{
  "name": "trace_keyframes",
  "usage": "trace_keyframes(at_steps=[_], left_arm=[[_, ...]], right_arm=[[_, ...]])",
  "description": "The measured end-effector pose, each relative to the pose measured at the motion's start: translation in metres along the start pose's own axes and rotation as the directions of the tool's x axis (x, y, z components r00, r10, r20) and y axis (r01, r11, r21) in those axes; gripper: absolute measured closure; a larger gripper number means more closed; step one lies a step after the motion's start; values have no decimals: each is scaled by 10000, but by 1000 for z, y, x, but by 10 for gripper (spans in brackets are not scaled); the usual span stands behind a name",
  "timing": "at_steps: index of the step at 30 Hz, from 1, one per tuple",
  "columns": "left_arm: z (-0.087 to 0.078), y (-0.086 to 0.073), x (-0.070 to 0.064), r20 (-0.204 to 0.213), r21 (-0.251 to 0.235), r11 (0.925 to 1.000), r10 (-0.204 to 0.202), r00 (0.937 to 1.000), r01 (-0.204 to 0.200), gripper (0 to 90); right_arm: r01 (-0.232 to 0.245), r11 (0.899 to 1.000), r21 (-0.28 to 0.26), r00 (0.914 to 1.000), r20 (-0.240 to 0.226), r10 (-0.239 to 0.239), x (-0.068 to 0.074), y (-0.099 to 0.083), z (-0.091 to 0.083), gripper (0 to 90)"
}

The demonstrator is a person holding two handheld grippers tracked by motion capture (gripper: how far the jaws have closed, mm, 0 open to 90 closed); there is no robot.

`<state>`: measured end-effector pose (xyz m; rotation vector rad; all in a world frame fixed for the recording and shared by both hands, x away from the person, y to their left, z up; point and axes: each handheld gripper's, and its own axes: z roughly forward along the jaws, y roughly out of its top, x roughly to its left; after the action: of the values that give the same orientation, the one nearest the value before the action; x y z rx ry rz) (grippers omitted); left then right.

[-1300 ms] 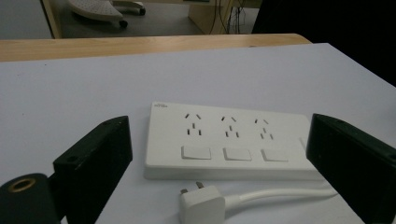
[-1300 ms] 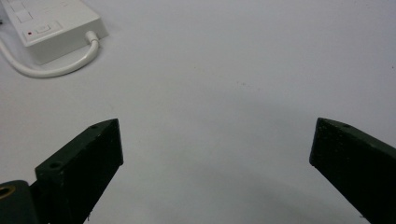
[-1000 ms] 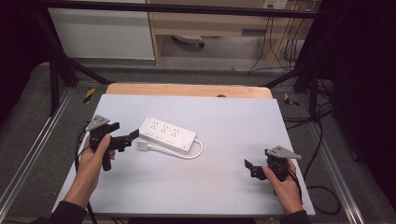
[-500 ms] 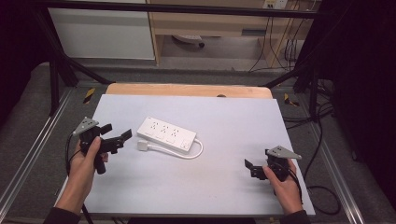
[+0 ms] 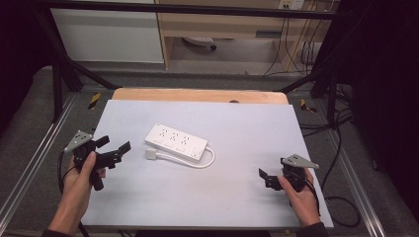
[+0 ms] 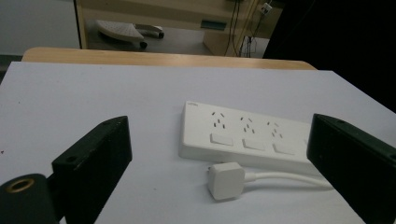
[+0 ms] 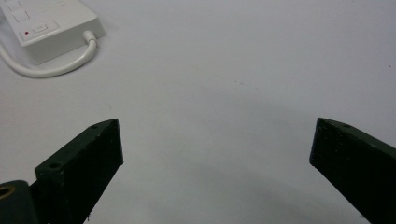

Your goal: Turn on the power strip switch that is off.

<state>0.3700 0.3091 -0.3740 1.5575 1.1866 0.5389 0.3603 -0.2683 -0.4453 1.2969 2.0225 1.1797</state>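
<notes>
High view: white table sheet over a wooden board; left gripper held above the sheet's left part, jaws spread wide and aimed toward the middle of the table; just ahead of its jaws, a white plug, and beyond that a white power strip lying flat and angled, its cable looping from the far end back along the near side to the plug. Right gripper held low over the right part of the sheet, well apart from the strip, jaws parted and pointing toward the table's middle; bare sheet between it and the strip. A hand grips each tool. Surroundings: black frame posts, grey floor, wooden furniture and hanging cables beyond the table. Left gripper view: both black jaws stand far apart with nothing between them; plug lies ahead between the jaw lines, strip directly behind it, showing three socket sets with three switches, detail too small to make out from above. Right gripper view: jaws wide, holding nothing; bare sheet ahead; strip end with red indicator and cable exit far ahead to the left.
</notes>
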Motion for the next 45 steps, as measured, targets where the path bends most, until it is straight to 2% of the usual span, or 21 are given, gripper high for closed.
trace_keyframes(at_steps=[12, 17, 26, 32, 45], left_arm=[[-15, -13, -1, -37, -76, 9999, 129, 9999, -129, 66], [-20, -19, -2, -201, -149, 9994, 295, 9994, -298, 66], [-27, -33, -7, -39, -159, 9995, 287, 9996, -288, 67], [-29, -41, -11, -54, -76, 9987, 507, 9987, -508, 68], [-25, -60, -19, 96, 424, 9975, 567, 9983, -570, 68]], right_arm=[[-17, 10000, 2, 10000, 19, 16, 0, 0, 0, 30], [-9, 10000, 8, 10000, 26, 9, 0, 0, 0, 31], [-32, 10000, 31, 10000, 46, 32, -1, 0, 2, 31], [-31, 10000, 39, 10000, 44, 31, -1, -1, 2, 30], [-13, 10000, 30, 10000, 52, 13, -1, 0, 2, 30]])
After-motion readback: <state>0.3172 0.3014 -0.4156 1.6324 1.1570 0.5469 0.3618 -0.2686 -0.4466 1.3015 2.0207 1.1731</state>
